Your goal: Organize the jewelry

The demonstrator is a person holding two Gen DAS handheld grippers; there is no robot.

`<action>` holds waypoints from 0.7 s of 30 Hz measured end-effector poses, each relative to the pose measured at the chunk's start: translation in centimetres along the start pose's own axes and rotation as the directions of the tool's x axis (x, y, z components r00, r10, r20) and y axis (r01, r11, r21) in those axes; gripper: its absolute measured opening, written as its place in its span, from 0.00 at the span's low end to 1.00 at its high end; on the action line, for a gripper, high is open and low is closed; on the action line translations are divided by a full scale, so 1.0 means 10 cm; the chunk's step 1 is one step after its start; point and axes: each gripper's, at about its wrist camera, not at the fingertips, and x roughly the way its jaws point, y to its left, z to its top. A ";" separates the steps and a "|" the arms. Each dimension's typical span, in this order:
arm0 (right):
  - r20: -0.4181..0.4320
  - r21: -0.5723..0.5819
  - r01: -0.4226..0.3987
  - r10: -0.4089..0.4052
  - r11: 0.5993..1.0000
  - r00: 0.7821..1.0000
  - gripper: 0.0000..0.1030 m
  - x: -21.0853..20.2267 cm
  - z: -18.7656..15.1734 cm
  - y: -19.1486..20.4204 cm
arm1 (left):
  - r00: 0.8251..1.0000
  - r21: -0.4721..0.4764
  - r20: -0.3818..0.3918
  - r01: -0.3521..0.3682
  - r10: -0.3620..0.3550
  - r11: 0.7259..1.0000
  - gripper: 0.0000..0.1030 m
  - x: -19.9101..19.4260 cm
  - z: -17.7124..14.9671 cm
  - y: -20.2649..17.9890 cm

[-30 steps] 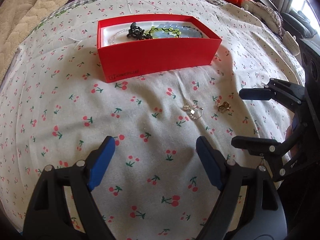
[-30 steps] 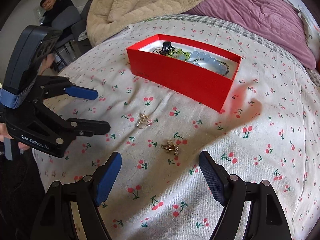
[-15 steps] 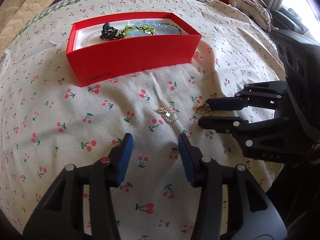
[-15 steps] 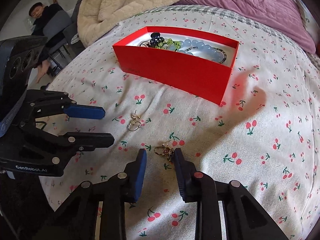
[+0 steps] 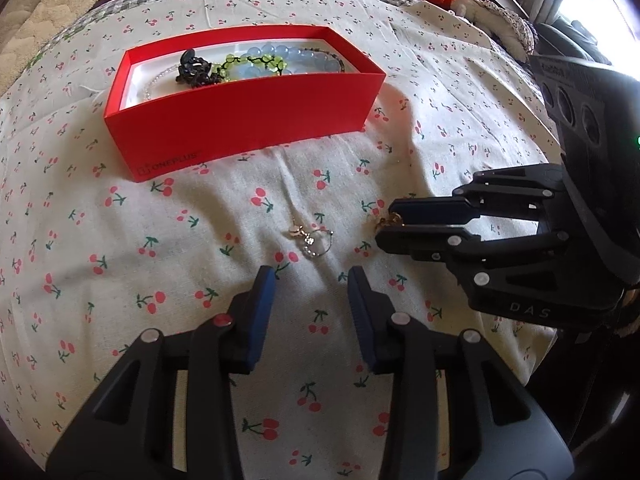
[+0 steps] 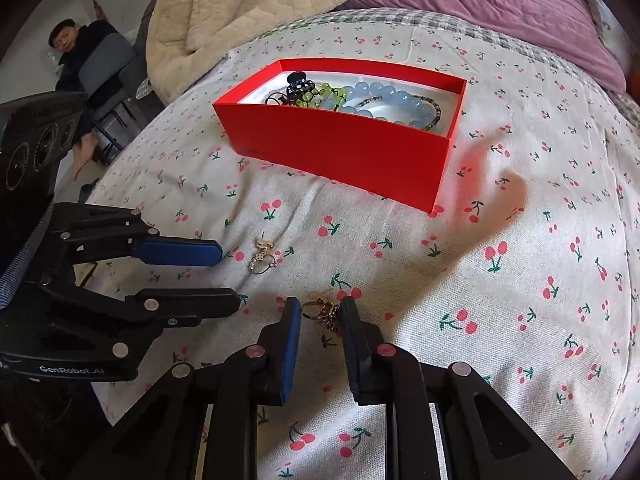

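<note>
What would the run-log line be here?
right gripper: open around gold earring | left gripper: open near silver earring | red box: holding beads

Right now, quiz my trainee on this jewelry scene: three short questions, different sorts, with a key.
1. True or false: the red box already holds beads.
2. Which lies between the right gripper fingers: A) gold earring B) silver earring C) blue bracelet?
3. Fill in: the left gripper is ___, holding nothing.

Key: 1 true; 2 A; 3 open.
</note>
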 end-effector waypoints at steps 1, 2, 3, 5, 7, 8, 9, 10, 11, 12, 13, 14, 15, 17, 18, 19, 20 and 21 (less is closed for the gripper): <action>0.006 0.000 -0.001 0.001 1.000 1.000 0.20 -0.03 0.00 -0.01 | 1.000 -0.005 -0.001 0.002 -0.002 1.000 0.39 0.00 0.00 0.01; 0.013 0.002 -0.001 0.001 1.000 1.000 0.20 -0.07 0.00 -0.03 | 1.000 -0.009 -0.003 0.006 -0.006 1.000 0.39 0.02 0.01 0.01; 0.019 0.006 -0.004 0.004 1.000 1.000 0.20 -0.11 0.00 -0.05 | 1.000 -0.011 -0.006 0.008 -0.008 1.000 0.39 0.03 0.02 0.00; 0.035 0.018 -0.011 0.010 1.000 0.999 0.20 -0.18 0.00 -0.09 | 1.000 -0.015 -0.007 0.011 -0.011 1.000 0.39 0.05 0.03 0.00; 0.049 0.027 -0.015 0.014 1.000 0.999 0.20 -0.26 -0.01 -0.12 | 1.000 -0.016 -0.010 0.014 -0.015 1.000 0.39 0.07 0.04 -0.01; 0.055 0.031 -0.020 0.019 0.999 0.998 0.20 -0.30 -0.02 -0.13 | 1.000 -0.012 -0.011 0.018 -0.018 1.000 0.39 0.08 0.04 -0.03; 0.060 0.034 -0.029 0.027 0.999 0.998 0.20 -0.33 -0.03 -0.14 | 1.000 -0.008 -0.010 0.027 -0.027 1.000 0.39 0.09 0.05 -0.04; 0.066 0.036 -0.037 0.035 0.999 0.997 0.20 -0.37 -0.03 -0.15 | 0.999 -0.004 -0.011 0.034 -0.034 0.999 0.39 0.10 0.06 -0.05; 0.072 0.037 -0.044 0.041 0.998 0.997 0.20 -0.40 -0.03 -0.16 | 0.999 -0.001 -0.012 0.036 -0.036 0.999 0.39 0.11 0.07 -0.07; 0.076 0.039 -0.051 0.048 0.998 0.996 0.20 -0.43 -0.04 -0.18 | 0.999 0.000 -0.015 0.035 -0.035 0.999 0.39 0.13 0.08 -0.08; 0.079 0.044 -0.057 0.054 0.997 0.995 0.20 -0.46 -0.04 -0.19 | 0.999 -0.002 -0.016 0.036 -0.036 0.999 0.39 0.15 0.09 -0.08; 0.081 0.049 -0.063 0.059 0.997 0.995 0.20 -0.47 -0.02 -0.20 | 0.999 -0.007 -0.016 0.037 -0.037 0.999 0.39 0.17 0.10 -0.08; 0.080 0.056 -0.070 0.065 0.996 0.995 0.20 -0.48 -0.01 -0.22 | 0.999 -0.013 -0.015 0.037 -0.037 0.999 0.39 0.18 0.12 -0.08; 0.081 0.068 -0.080 0.075 0.994 0.994 0.20 -0.49 0.00 -0.24 | 1.000 -0.017 -0.006 0.021 -0.021 1.000 0.36 0.20 0.13 -0.08; 0.079 0.072 -0.084 0.078 0.994 0.994 0.20 -0.49 0.00 -0.25 | 1.000 -0.014 -0.002 0.005 -0.005 1.000 0.31 0.20 0.14 -0.08; 0.078 0.074 -0.089 0.083 0.993 0.994 0.20 -0.50 -0.01 -0.26 | 1.000 -0.008 0.002 -0.010 0.010 1.000 0.29 0.21 0.13 -0.09; 0.076 0.075 -0.091 0.085 0.993 0.994 0.20 -0.49 -0.01 -0.26 | 1.000 0.000 0.005 -0.027 0.027 1.000 0.24 0.21 0.13 -0.10; 0.074 0.076 -0.088 0.083 0.993 0.994 0.20 -0.50 -0.02 -0.27 | 0.999 0.009 0.006 -0.041 0.041 0.999 0.18 0.22 0.13 -0.11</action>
